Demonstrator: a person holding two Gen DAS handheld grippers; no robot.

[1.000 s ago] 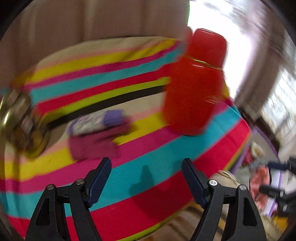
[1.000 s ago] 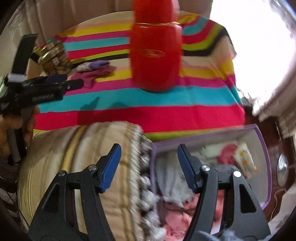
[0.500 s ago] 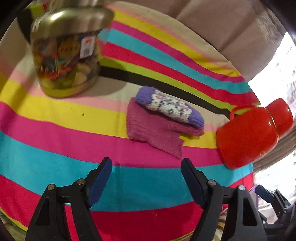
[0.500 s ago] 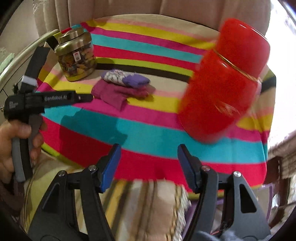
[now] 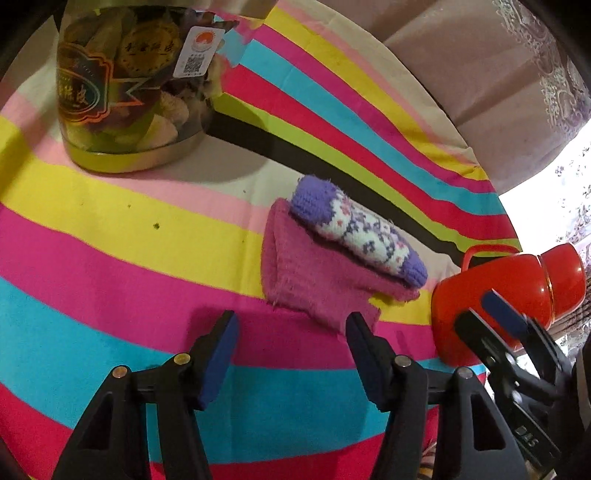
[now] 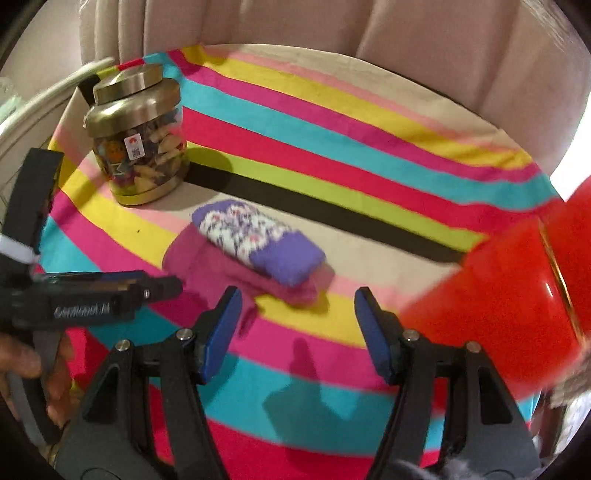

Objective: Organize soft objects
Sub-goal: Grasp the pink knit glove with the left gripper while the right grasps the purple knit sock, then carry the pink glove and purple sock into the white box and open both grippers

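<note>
A purple-and-white knitted piece (image 5: 356,232) lies on top of a folded magenta knit cloth (image 5: 314,280) on the striped tablecloth (image 5: 110,229). My left gripper (image 5: 291,332) is open and empty, just short of the magenta cloth's near edge. In the right wrist view the same pile, knitted piece (image 6: 258,236) on magenta cloth (image 6: 221,269), lies ahead of my open, empty right gripper (image 6: 297,310). The left gripper (image 6: 162,290) also shows there, at the left, pointing at the magenta cloth.
A glass jar with a gold lid (image 6: 138,136) stands at the far left of the table. A red thermos jug (image 5: 509,295) stands to the right of the pile, close to the right gripper (image 5: 491,317). Beige curtains (image 6: 332,26) hang behind the table.
Both grippers have moved in toward the knitted pile. The left one has come closer to the magenta cloth; the right one has swung left, away from the box and cushion.
</note>
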